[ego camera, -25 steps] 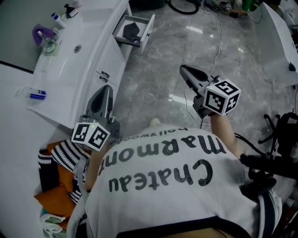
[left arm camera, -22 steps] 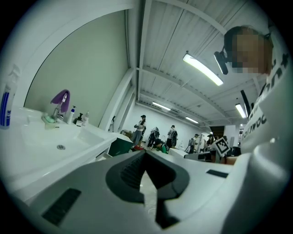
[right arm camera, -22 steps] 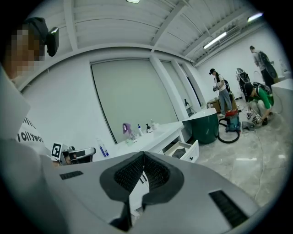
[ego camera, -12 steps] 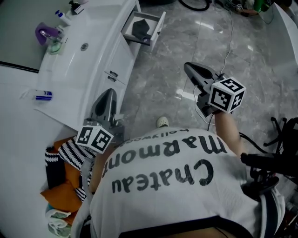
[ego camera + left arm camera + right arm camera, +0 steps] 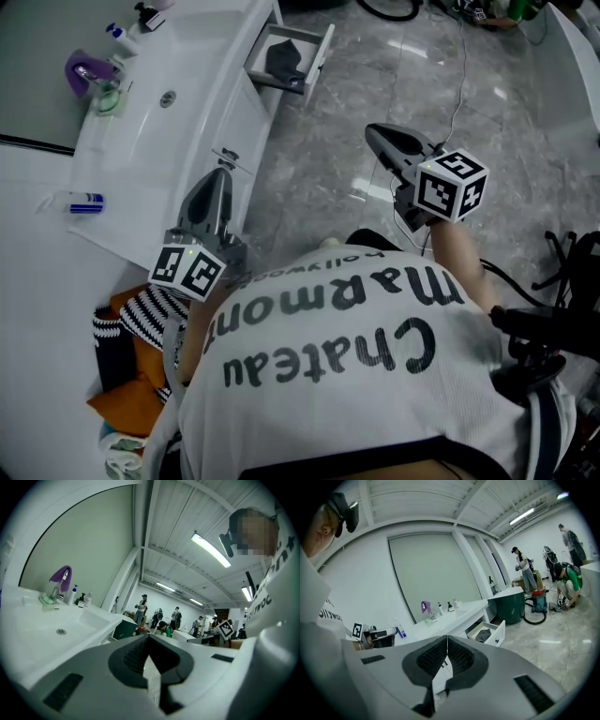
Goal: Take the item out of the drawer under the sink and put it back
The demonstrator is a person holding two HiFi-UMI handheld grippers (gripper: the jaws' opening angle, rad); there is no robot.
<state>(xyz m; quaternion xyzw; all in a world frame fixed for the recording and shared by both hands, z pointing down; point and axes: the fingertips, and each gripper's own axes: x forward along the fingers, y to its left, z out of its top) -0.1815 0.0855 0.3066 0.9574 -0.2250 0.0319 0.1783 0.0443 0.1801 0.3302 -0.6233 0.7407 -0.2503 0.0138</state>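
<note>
The white vanity with its sink [image 5: 141,122] runs along the left of the head view. Its end drawer [image 5: 319,54] stands pulled out, and a dark folded item [image 5: 281,59] lies inside. The right gripper view shows the same open drawer [image 5: 497,633] and dark item [image 5: 483,634] ahead. My left gripper [image 5: 223,174] hovers beside the vanity front, well short of the drawer, jaws together and empty [image 5: 149,638]. My right gripper [image 5: 371,131] is held out over the marble floor, also apart from the drawer, its jaws closed on nothing [image 5: 447,637].
A purple faucet cover [image 5: 82,67], bottles [image 5: 127,33] and a tube [image 5: 80,202] sit on the counter. Striped and orange laundry [image 5: 131,323] is piled at lower left. Cables [image 5: 450,84] cross the floor; a dark tub [image 5: 513,604], a vacuum [image 5: 536,603] and people stand beyond.
Both grippers have drifted a little forward along the vanity toward the drawer. Their jaws stay closed. A dark shoe now shows below the right gripper.
</note>
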